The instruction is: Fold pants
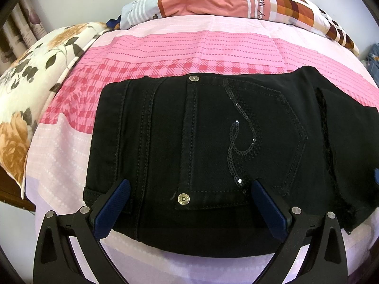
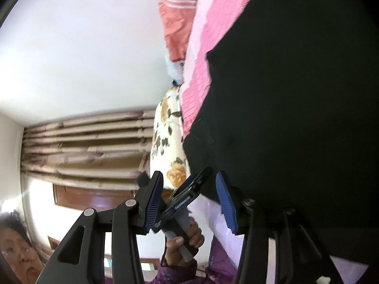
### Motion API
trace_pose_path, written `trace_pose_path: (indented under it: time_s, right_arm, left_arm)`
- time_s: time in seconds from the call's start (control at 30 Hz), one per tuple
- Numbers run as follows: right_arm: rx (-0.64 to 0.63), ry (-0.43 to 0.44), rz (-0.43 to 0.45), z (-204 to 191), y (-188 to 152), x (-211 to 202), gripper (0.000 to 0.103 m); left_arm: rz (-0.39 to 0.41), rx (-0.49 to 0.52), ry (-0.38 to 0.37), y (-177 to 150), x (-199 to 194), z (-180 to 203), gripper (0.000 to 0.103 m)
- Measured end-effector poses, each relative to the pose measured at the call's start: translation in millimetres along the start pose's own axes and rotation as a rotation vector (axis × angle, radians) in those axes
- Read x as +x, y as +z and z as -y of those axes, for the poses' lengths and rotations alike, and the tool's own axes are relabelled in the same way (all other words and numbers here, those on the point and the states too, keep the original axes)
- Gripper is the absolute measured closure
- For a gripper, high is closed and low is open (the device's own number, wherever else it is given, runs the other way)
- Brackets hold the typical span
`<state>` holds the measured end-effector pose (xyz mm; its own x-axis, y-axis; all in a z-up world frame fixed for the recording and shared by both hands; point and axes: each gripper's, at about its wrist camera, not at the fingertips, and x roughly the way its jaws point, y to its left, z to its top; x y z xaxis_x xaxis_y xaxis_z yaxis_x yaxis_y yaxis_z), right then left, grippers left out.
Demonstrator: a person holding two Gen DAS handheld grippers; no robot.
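Black pants lie folded into a compact rectangle on the pink checked bed sheet, with a sequined back pocket and a metal button facing up. My left gripper is open, its blue fingertips spread wide at the near edge of the pants, either side of the button. In the right wrist view, which is rolled on its side, the pants fill the right half as a dark mass. My right gripper stands open beside them with no cloth between its pads. Beyond it I see the left gripper, held by a hand.
A floral pillow lies at the left of the bed, and a patchwork quilt sits along the far edge. Striped curtains and a white wall lie beyond. A person in a purple sleeve is close by.
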<state>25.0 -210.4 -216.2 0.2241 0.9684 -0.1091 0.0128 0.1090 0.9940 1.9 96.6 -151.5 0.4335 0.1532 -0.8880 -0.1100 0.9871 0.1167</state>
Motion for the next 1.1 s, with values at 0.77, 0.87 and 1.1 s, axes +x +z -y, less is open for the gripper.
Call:
trace_pose_path:
  time_s: [0.77, 0.87, 1.1]
  right_arm:
    - [-0.035, -0.058, -0.119, 8, -10, 35, 0.065]
    - [-0.045, -0.034, -0.074, 0, -7, 24, 0.059]
    - [-0.072, -0.020, 0.003, -19, -10, -1, 0.050]
  left_arm:
    - [0.003, -0.021, -0.010, 4, -5, -2, 0.002]
    - [0.009, -0.023, -0.005, 4, -8, -2, 0.002]
    - [0.036, -0.067, 0.002, 12, -19, -20, 0.002]
